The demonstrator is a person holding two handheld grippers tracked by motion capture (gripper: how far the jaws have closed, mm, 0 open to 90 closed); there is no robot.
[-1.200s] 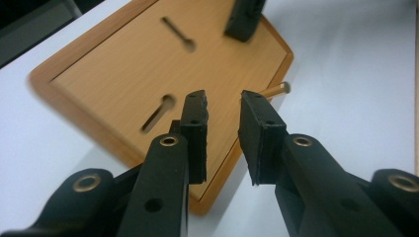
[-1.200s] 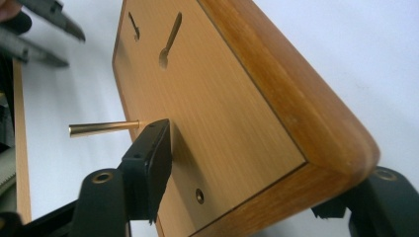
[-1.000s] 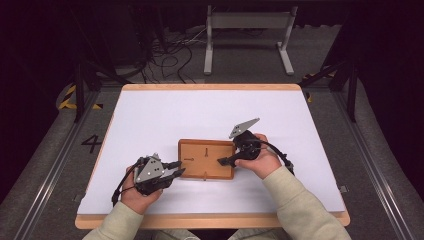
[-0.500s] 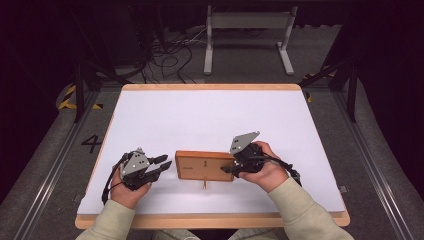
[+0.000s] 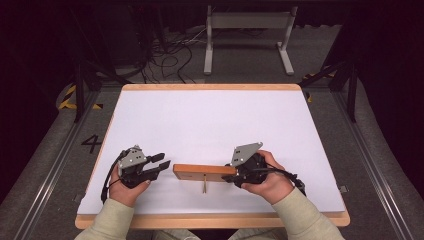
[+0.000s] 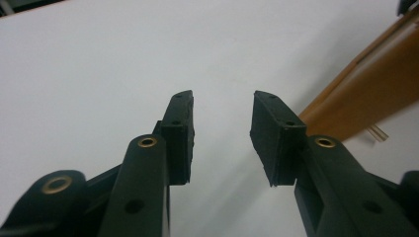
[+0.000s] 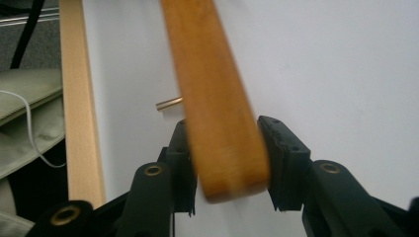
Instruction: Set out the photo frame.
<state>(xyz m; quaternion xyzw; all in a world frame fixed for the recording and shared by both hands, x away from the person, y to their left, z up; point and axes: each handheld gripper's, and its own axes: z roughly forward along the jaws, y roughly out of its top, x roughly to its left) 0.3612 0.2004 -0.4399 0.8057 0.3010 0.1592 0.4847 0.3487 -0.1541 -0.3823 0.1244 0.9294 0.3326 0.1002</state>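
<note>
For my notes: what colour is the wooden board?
The wooden board is orange-brown, seen best in the right gripper view.

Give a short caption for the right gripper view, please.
Right gripper clamps the wooden board on edge above the white table.

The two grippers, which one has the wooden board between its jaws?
The right gripper: its pads clamp the wooden board at one end. The left gripper stands open beside the other end, apart from it.

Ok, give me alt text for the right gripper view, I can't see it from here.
The right gripper has its two black jaws clamped on the rounded end of a wooden board, held on edge and running away up the picture over the white table. A thin brass-coloured pin sticks out from the board's left side.
</note>
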